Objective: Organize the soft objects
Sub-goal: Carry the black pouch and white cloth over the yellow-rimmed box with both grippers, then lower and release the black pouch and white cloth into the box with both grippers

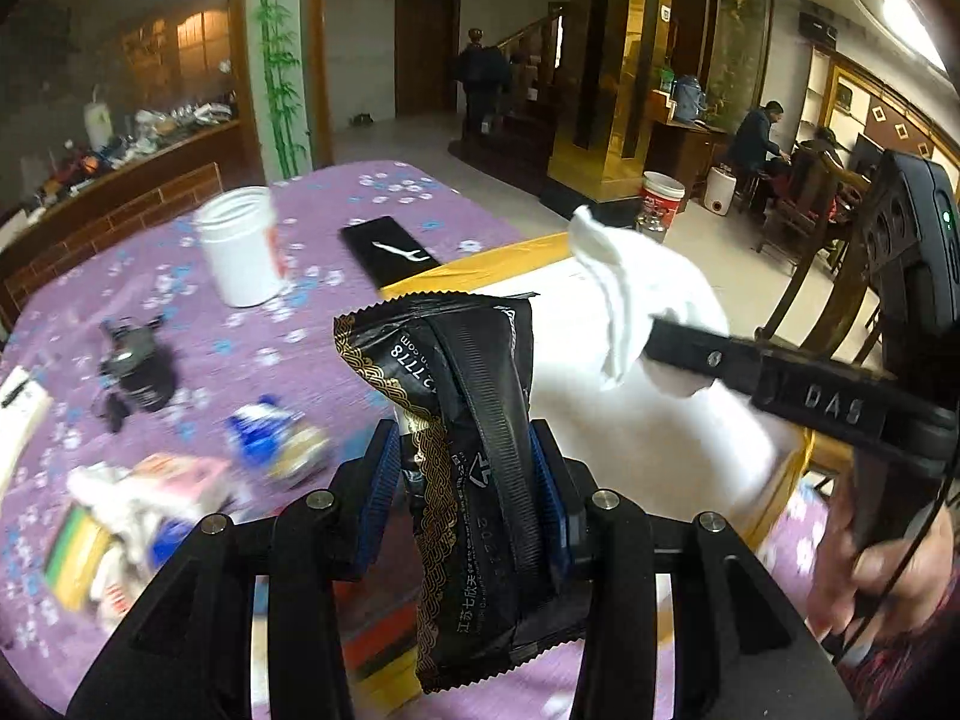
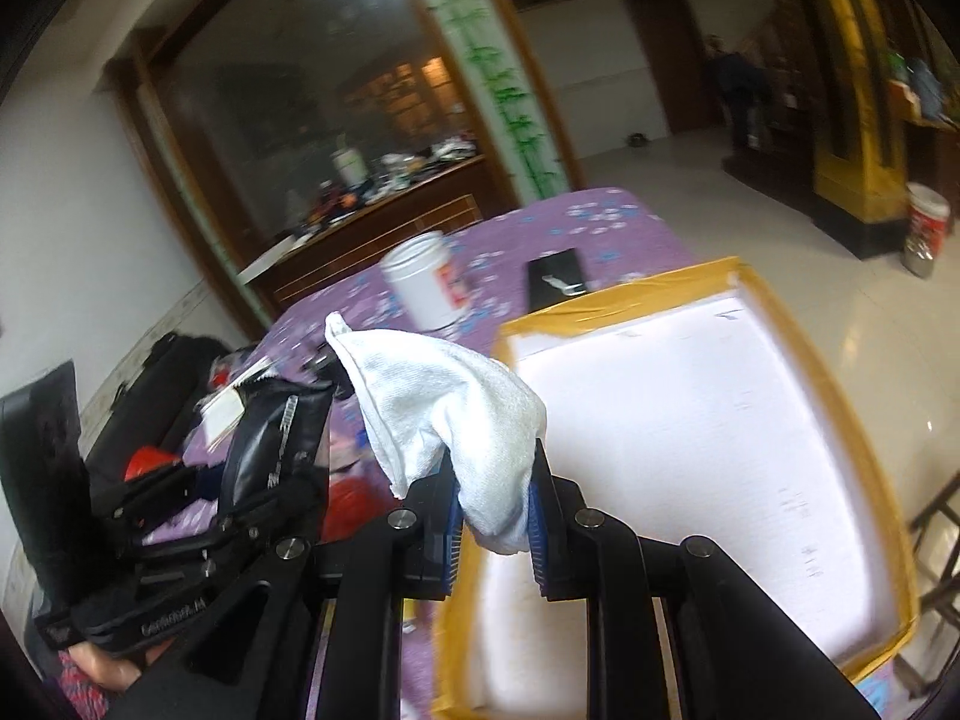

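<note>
Packet (image 1: 480,450), black with gold trim, stands upright, clamped between the blue pads of the left hand-held gripper (image 1: 474,480). White cloth (image 2: 456,420) is pinched in the right hand-held gripper (image 2: 495,516), whose jaws are together on its lower fold while the rest bunches up above the pads. Ahead and right of both lies an open box (image 2: 750,276) with yellow-taped rims and a bare white floor, its near corner just under the right hand-held gripper. The box's far and right edges reach the bench (image 1: 372,192) edge, with open floor beyond. Left of the left hand-held gripper the purple cover is crowded: a white jar (image 1: 240,252), a black case (image 1: 390,246), a dark pouch (image 1: 141,366) and blurred packets (image 1: 276,438) near the front edge.
</note>
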Tool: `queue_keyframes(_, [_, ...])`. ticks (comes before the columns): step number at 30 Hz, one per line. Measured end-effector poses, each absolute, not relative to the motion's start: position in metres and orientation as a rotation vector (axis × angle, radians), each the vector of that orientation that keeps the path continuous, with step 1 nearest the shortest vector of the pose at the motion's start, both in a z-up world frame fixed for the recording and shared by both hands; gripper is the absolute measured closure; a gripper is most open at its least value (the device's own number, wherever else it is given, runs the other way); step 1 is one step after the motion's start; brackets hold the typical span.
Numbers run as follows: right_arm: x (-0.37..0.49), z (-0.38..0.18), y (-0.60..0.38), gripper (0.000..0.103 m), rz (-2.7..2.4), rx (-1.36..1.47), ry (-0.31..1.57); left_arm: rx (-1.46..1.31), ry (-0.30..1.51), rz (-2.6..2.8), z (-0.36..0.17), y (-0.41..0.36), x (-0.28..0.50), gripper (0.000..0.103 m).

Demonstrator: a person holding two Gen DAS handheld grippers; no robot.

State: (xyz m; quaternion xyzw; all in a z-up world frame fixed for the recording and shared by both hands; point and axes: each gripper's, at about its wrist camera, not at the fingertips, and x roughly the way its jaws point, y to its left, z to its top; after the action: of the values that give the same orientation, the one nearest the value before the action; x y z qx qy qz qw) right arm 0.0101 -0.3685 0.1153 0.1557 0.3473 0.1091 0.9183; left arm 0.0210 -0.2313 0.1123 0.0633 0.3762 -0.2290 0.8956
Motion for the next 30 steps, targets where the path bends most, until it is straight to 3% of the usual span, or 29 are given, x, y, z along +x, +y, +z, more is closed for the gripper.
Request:
queue_keyframes(12, [0.095, 0.092, -0.419, 0.083, 0.046, 0.332, 0.898, 0.075, 0.929, -0.446, 0.075, -0.296, 0.089, 0.063])
queue_keyframes(30, [0.16, 0.042, -0.424, 0.079, -0.053, 0.236, 1.026, 0.018, 0.991, -0.417, 0.047, -0.294, 0.112, 0.061])
